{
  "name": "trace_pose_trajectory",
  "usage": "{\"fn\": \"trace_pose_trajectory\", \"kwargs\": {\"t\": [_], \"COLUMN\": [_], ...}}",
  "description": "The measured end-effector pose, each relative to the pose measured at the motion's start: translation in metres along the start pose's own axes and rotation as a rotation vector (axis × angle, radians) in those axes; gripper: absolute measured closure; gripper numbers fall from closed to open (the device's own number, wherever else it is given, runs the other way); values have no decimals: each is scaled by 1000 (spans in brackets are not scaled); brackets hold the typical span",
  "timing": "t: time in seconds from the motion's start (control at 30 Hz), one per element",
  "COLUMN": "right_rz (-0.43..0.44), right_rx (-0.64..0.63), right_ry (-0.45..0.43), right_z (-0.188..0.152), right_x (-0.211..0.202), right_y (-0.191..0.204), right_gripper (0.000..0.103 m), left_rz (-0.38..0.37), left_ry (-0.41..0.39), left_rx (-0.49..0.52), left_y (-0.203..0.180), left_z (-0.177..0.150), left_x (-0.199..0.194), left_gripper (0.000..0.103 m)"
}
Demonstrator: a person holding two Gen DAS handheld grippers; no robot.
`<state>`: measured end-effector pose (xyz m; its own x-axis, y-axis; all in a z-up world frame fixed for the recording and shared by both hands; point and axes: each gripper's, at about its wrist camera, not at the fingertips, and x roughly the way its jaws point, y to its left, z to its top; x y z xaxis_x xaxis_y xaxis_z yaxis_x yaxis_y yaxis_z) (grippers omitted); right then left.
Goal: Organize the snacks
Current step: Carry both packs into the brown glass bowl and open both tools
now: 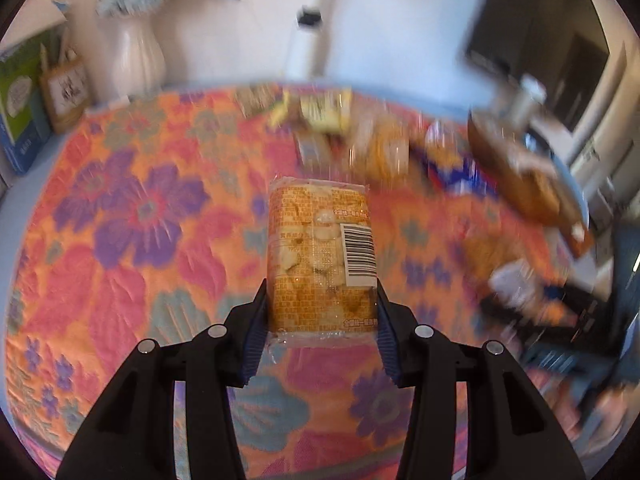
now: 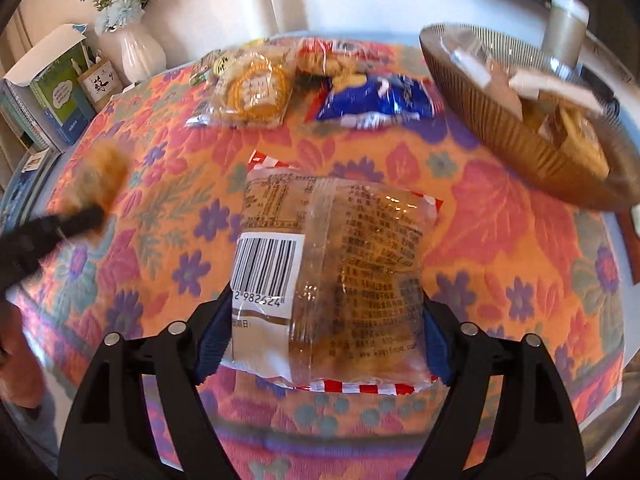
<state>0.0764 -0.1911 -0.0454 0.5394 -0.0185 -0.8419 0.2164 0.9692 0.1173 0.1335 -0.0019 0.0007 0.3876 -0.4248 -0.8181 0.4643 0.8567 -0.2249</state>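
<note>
Carrying one packet in each hand, the work looks partly done. The left gripper [image 1: 322,312] has its jaws pinching an orange snack packet [image 1: 320,252] by its near end, held above the flowered tablecloth [image 1: 132,240]. The right gripper [image 2: 326,340] has its jaws clamped on a clear-wrapped pastry packet [image 2: 336,276] with a red-and-white striped edge, also lifted off the surface.

The ribbed brown bowl [image 2: 512,136] at the far right already holds a few packets, so some snacks seem sorted. At least three others are left loose on the far side: a round yellow-ringed biscuit pack [image 2: 252,92], a blue bag [image 2: 376,100], and a red-topped one behind them.

The middle of the surface is bare cloth, giving both grippers free room. The bowl sits close to the right edge, so a drop there wants care. A white vase [image 2: 138,52] and boxes [image 2: 52,92] crowd the far left corner.
</note>
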Motion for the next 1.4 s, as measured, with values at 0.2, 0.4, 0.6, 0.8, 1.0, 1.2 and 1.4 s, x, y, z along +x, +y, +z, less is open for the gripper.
{"fn": "trace_pose_trajectory", "kwargs": {"t": [0.2,0.4,0.6,0.8,1.0,1.2,1.4], "right_rz": [151,148,75,158,134,12,-71], "right_rx": [132,163,97,98,165,339,470], "right_ry": [59,71,19,-57,-267,-343,-330], "right_z": [2,5,-3,8,40,93,137], "right_x": [5,3,-5,-45,-118,-143,-124], "right_y": [-14,-15,2,-5,-63,-156,-212], "right_gripper": [3,5,31,33,33,33,33], "left_rz": [-14,122,177,99,68,-97,-203], "left_ry": [49,64,49,-41,-110,-104,-72], "left_rx": [-54,22,37,55,222,294,326], "left_y": [12,-6,-17,-44,-119,-188,-242], "left_z": [-9,-5,-5,23,83,151,187], "left_x": [13,28,19,-17,-34,-7,50], "left_gripper": [25,50,58,59,58,58,58]}}
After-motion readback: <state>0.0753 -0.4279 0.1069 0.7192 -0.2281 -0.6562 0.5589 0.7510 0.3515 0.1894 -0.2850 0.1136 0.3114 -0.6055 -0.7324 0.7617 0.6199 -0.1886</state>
